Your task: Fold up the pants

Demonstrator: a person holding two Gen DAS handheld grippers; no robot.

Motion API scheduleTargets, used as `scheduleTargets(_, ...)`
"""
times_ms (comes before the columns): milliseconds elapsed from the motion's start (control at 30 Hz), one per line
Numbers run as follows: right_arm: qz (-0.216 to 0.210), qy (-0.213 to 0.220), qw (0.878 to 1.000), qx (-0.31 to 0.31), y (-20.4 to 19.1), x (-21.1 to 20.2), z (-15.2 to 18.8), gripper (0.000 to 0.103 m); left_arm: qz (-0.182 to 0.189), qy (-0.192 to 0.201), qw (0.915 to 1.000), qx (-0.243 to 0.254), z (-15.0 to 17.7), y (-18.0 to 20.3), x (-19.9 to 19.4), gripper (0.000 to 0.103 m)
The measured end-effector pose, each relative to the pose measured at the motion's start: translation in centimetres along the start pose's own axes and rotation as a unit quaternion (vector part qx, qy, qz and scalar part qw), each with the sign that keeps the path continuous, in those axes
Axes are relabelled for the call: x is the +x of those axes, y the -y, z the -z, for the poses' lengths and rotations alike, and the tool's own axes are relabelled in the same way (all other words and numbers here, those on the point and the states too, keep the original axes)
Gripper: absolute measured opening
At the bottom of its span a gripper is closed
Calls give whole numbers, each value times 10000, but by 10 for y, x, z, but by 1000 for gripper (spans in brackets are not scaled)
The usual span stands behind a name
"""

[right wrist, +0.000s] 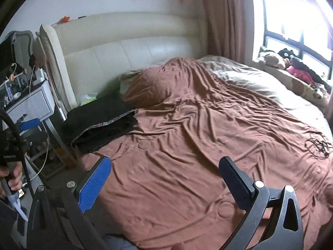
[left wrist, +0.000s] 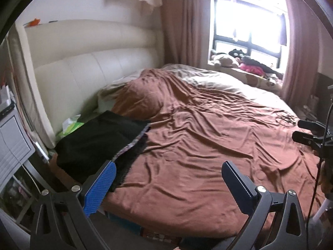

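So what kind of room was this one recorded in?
A bedroom, in a home by the look of it: a bed with a rumpled brown cover, a padded cream headboard, and curtains beside a window.

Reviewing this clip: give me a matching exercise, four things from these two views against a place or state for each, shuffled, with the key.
Things:
1. folded black pants
2. left tool
3. soft toys
4. green tissue pack

Places or states:
A. on the window ledge
B. jaws open, nothing between them
C. stacked at the bed's near-left corner, on the brown cover
D. between the black stack and the cream headboard

Pairs: 1-C, 2-B, 3-A, 4-D
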State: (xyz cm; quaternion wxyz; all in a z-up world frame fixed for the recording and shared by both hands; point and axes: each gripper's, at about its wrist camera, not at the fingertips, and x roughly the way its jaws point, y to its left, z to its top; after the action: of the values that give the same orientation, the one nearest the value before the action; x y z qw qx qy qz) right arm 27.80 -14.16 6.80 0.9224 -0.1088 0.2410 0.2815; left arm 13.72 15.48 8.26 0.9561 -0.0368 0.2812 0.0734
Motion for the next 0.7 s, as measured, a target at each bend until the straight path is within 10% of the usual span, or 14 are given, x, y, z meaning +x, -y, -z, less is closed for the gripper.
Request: scheduleTargets(700,182,506,9984,170,-1,-143,70,103,683,546,9960,189,31,74,-100,102)
